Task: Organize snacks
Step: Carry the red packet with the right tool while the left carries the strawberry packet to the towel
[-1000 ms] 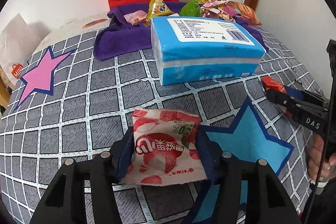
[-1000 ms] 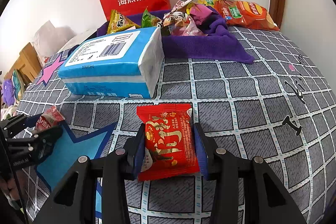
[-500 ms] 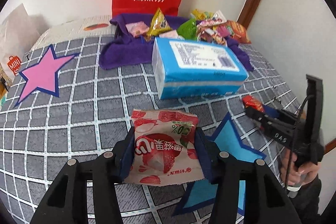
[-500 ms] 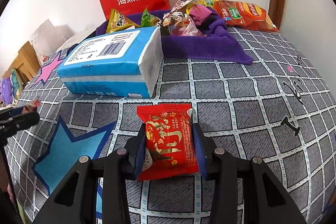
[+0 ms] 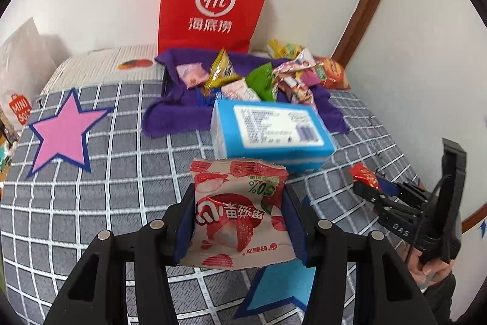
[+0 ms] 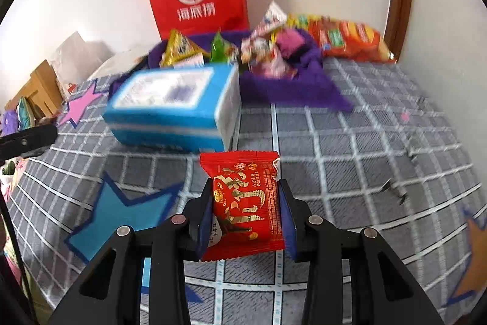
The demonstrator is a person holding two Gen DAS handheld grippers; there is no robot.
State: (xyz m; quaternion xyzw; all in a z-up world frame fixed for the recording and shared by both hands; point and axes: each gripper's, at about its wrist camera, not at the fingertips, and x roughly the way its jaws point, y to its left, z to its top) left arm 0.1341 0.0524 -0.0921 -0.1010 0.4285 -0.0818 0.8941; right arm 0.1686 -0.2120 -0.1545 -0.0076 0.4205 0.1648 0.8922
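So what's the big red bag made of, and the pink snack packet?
The red bag looks like stiff matte paper: flat creased sides, thin string handles. The pink snack packet looks like glossy plastic film: shiny, crinkled, with a zigzag sealed edge.

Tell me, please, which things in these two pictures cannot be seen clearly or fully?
- Blue package label: motion blur, both views.
- Snack pile on purple cloth: blurred, overlapping, partly behind the package.
- Red packet in right gripper: small, mostly hidden, left view.
- Left gripper: cut off by right view's edge.
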